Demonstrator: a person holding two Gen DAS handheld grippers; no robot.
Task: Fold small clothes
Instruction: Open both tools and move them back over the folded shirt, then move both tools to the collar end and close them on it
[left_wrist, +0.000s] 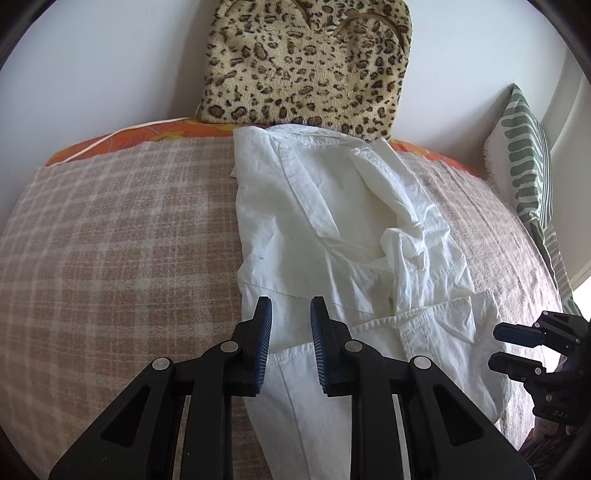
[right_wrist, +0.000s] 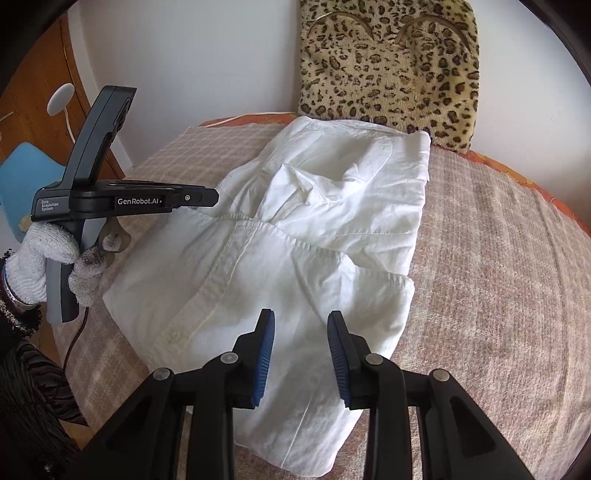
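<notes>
A white shirt (left_wrist: 332, 221) lies crumpled and partly folded on the plaid blanket (left_wrist: 110, 240) of a bed. My left gripper (left_wrist: 291, 306) hovers over the shirt's near left edge, jaws a little apart and nothing pinched between them. In the right wrist view the same shirt (right_wrist: 332, 221) fills the middle. My right gripper (right_wrist: 301, 321) stands open above its near hem, holding nothing. The left gripper (right_wrist: 210, 197) shows side-on at the shirt's left side, held by a white-gloved hand (right_wrist: 48, 251). The right gripper (left_wrist: 494, 345) appears at the shirt's right edge, fingers apart.
A leopard-print cushion (left_wrist: 306, 62) leans on the white wall behind the shirt. A green-striped pillow (left_wrist: 524, 155) stands at the bed's right end. An orange sheet edge (left_wrist: 110, 142) shows under the blanket. Wooden furniture (right_wrist: 37, 110) and a blue seat (right_wrist: 29, 173) stand left of the bed.
</notes>
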